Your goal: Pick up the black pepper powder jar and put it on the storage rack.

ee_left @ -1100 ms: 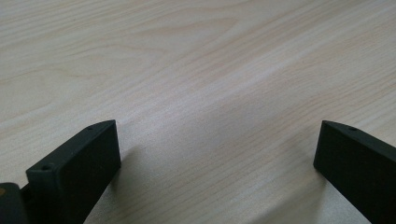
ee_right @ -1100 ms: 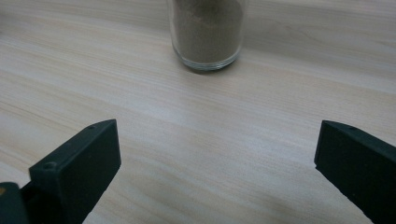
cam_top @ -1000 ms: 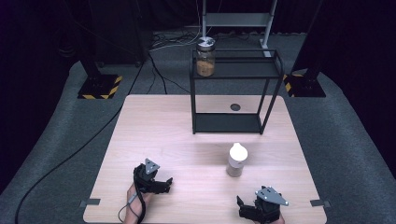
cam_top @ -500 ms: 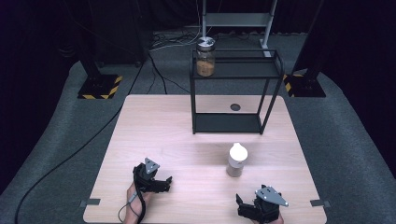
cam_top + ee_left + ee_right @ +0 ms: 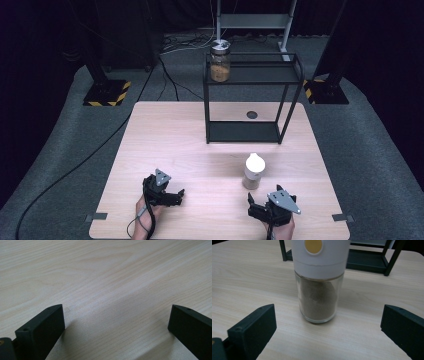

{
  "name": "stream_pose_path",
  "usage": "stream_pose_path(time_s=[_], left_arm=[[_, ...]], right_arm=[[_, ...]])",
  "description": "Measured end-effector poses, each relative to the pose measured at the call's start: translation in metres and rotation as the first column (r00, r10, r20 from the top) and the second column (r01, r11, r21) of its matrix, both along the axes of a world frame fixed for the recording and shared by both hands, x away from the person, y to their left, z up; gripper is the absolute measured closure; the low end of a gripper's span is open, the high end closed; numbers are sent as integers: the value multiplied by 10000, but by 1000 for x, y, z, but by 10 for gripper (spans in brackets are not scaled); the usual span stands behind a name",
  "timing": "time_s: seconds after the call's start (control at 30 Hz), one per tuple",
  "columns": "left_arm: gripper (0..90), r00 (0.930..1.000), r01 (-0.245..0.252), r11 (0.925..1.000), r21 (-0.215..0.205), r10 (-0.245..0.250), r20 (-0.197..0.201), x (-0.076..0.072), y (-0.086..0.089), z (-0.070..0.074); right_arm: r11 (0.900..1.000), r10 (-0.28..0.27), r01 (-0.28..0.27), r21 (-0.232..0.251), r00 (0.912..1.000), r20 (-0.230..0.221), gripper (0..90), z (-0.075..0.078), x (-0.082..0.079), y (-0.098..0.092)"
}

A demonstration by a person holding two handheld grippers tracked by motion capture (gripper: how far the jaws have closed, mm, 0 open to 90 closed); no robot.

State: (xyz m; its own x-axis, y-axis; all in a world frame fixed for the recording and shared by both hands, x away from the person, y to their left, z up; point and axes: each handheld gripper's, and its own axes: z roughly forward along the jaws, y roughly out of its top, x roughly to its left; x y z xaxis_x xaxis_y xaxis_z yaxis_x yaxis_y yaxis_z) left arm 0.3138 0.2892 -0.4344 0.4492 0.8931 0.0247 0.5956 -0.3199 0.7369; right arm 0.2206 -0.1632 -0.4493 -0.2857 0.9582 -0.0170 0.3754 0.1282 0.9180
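Right gripper (image 5: 257, 204) is sitting low at the near edge of the pale wooden table (image 5: 170, 135), w/ jaws spread wide and holding nothing. It's facing the glass spice shaker with a white cap and brown powder inside (image 5: 253, 171), which is standing upright on the table just beyond the jaw tips, not touching them. In the right gripper view the shaker (image 5: 319, 285) is showing centred between the two black jaws, a bit farther off, w/ an orange dot on its cap.

Left gripper (image 5: 176, 194) is resting near the table's front-left, well apart from the shaker, jaws also wide open and empty, over bare wood (image 5: 105, 285).

Further back, a black metal two-tier rack (image 5: 250, 95) is standing on the table; a glass jar with a metal lid and tan contents (image 5: 220, 61) is sitting on its top shelf, left corner.
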Motion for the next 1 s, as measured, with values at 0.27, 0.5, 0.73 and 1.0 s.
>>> stream_pose_path(time_s=[0.27, 0.5, 0.73, 1.0], left_arm=[[4, 10000, 13, 10000, 5, -13, 14, 0, 0, 0], [4, 10000, 32, 10000, 19, -32, 25, 0, 0, 0], [4, 10000, 41, 10000, 28, -41, 31, 0, 0, 0], [4, 10000, 42, 10000, 22, -42, 27, 0, 0, 0]], right_arm=[[9999, 117, -117, -18, 9996, 264, 0, -3, 22, 6], [9993, 334, -329, -178, 9990, 310, 0, -2, 39, 8], [9982, 590, -588, -77, 9977, 335, 0, 1, 54, 9], [9976, 684, -677, -148, 9963, 518, 101, 1, 61, 13]])
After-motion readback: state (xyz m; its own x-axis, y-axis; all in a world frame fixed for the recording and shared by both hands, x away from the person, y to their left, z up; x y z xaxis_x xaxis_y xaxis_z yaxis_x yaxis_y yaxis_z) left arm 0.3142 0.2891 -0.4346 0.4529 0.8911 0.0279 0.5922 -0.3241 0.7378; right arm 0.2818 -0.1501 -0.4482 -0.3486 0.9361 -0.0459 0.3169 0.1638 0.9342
